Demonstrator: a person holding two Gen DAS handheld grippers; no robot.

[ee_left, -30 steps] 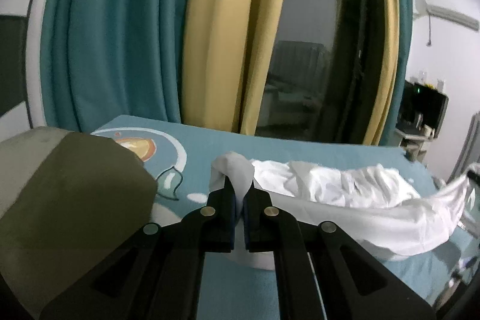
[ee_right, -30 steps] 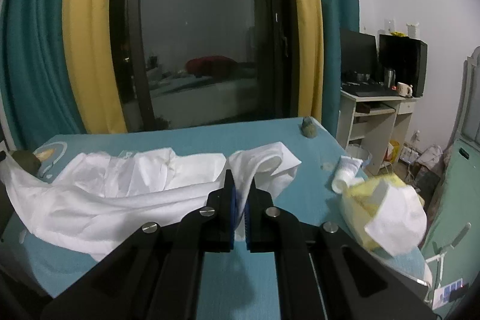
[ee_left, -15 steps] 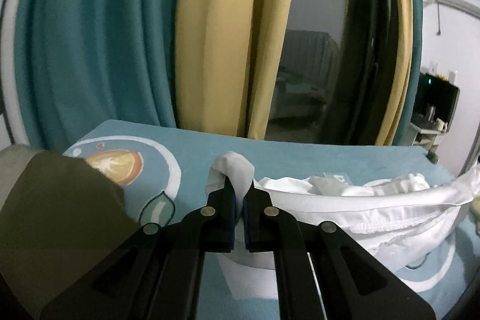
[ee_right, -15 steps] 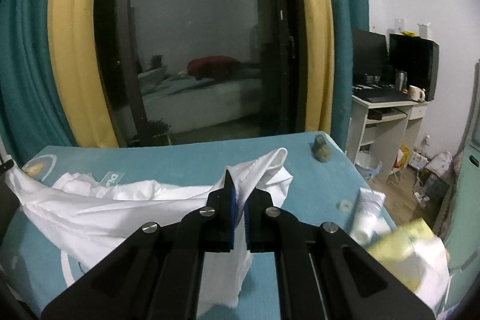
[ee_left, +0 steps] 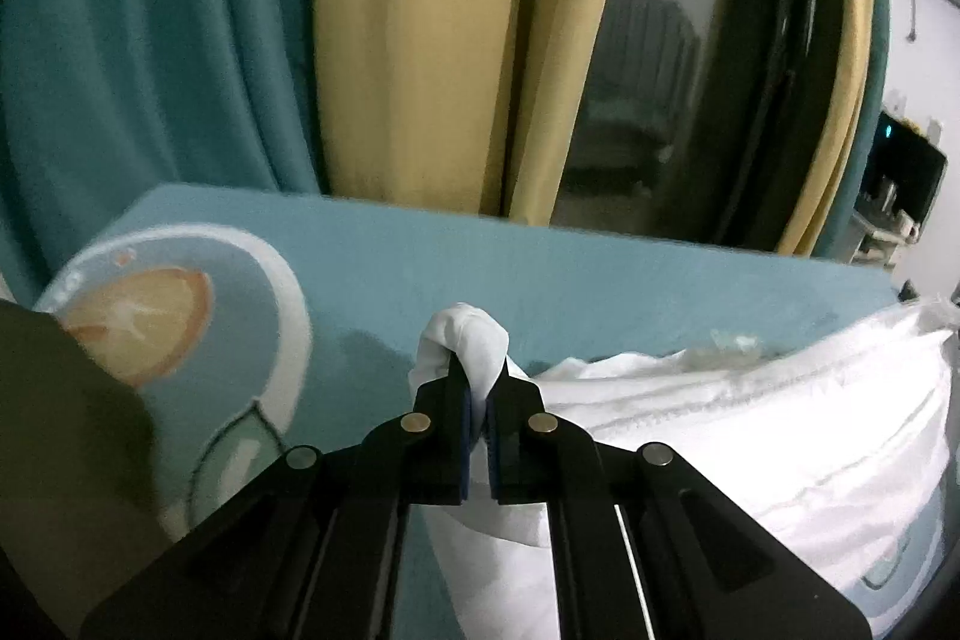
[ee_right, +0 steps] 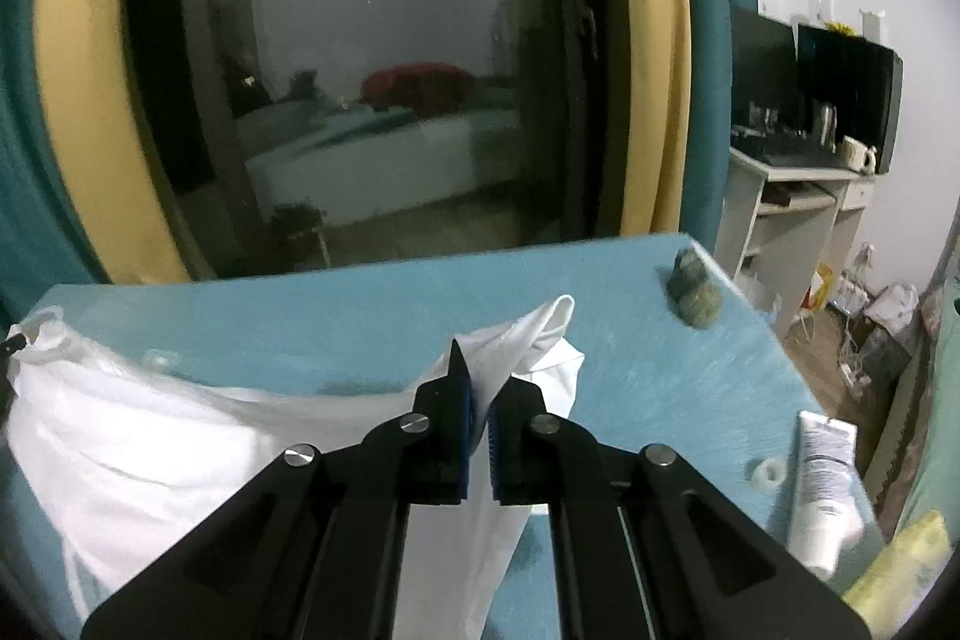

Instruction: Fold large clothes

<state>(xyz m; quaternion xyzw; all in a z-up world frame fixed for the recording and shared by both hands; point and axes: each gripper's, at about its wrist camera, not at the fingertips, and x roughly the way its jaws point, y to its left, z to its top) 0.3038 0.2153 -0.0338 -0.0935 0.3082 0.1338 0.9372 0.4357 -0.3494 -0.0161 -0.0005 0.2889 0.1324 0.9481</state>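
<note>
Step in hand, as judged: lifting and spreading of the white garment between two gripped ends, ahead of laying it flat for a fold. Left gripper has its jaws nearly together, clamped on a bunched knot of the cloth that pokes out just past the tips. Right gripper is likewise narrow, pinching a flatter corner of the same garment, with a loose flap standing up beyond the tips. Cloth runs as a sagging band from one pair of tongs to the other; in the right view the rest hangs down below the jaws, so most of it appears raised off the bed, though whether the lowest part touches the teal cover cannot be told. Garment sits over the near half of the bed, the far edge toward the window bare. At the bed's right edge: a white tube near the front corner with a yellow bag beside it, and a small grey-green lump near the far right corner, all well apart from the cloth. Printed orange motif marks the left side. Next move likely calls for drawing the tongs apart to take out the sag, then lowering evenly so the garment lands flat, clear of the tube. Risk: the bunched left hold may hide a twisted layer.
</note>
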